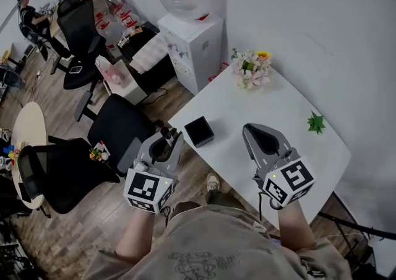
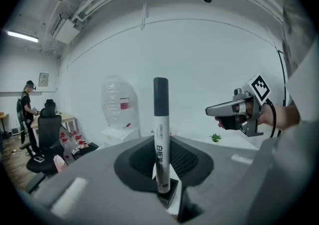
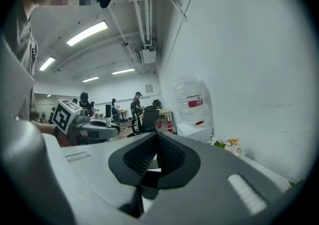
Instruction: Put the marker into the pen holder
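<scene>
L gripper point(image 1: 169, 141) clamped on marker point(image 2: 160, 134), low on the barrel. Marker's long axis is upright and crosswise to the jaws, w/ dark cap end up and white barrel end down. In head view it's seen nearly end-on, sticking up toward the camera.

Print runs lengthwise on the barrel: looks like "deli" near the cap, Chinese characters below.

Marker is held in the air just left of the pen holder point(image 1: 198, 131) and isn't in it. Holder is a black square box, open top, near the table point(image 1: 278, 108) corner.

R gripper point(image 1: 250, 131) is over the table, jaws together w/ nothing betw. them.

Water bottle point(image 2: 119, 102) has a red label, text too small to read. Flowers point(image 1: 250, 67) at far table edge.
</scene>
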A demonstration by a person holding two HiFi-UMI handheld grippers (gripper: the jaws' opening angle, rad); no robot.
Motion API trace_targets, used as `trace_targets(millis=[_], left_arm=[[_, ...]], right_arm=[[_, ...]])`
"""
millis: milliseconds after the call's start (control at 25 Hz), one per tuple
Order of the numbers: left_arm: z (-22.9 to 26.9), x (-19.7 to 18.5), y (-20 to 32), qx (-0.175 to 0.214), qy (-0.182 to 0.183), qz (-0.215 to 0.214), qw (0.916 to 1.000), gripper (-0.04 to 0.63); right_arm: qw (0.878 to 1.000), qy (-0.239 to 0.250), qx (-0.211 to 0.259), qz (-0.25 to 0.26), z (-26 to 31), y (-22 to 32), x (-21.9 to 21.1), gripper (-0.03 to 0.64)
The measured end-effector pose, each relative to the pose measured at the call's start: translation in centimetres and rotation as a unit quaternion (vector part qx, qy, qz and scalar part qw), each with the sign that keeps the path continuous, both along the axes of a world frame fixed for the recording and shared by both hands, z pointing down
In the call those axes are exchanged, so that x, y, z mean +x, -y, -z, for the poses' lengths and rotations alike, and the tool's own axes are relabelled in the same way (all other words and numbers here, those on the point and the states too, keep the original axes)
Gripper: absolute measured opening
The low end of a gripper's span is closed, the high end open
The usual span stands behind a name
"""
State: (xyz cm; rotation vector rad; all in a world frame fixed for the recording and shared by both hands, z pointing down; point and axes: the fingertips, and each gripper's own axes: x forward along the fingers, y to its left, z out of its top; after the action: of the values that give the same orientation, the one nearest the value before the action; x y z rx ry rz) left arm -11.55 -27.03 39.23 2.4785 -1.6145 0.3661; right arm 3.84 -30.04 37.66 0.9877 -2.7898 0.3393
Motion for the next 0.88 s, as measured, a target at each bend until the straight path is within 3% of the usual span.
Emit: trace_targets(millis=[120, 360, 640, 880], left_arm=[[-0.6, 0.8, 1.3, 0.001, -0.001, -0.007, 1.0, 0.054], [-1.6, 1.9, 3.0, 0.01, 0.033, -0.023, 0.9991, 0.054], [-1.0, 2.5, 4.0, 0.047, -0.002, -0.045, 0.9979, 0.054], [-0.9, 2.9, 4.5, 0.078, 0.036, -0.079, 0.9932, 0.054]], right_arm=[[1.0, -0.011, -0.004, 0.008, -1.2, 1.4, 0.0, 0.028], [1.0, -0.019, -0.024, 0.003, -3.3, 2.9, 0.4, 0.028], [0.999, -0.024, -0.041, -0.002, -3.9, 3.0, 0.3, 0.028], [0.998, -0.031, -0.052, -0.02, -4.7, 2.7, -0.4, 0.028]])
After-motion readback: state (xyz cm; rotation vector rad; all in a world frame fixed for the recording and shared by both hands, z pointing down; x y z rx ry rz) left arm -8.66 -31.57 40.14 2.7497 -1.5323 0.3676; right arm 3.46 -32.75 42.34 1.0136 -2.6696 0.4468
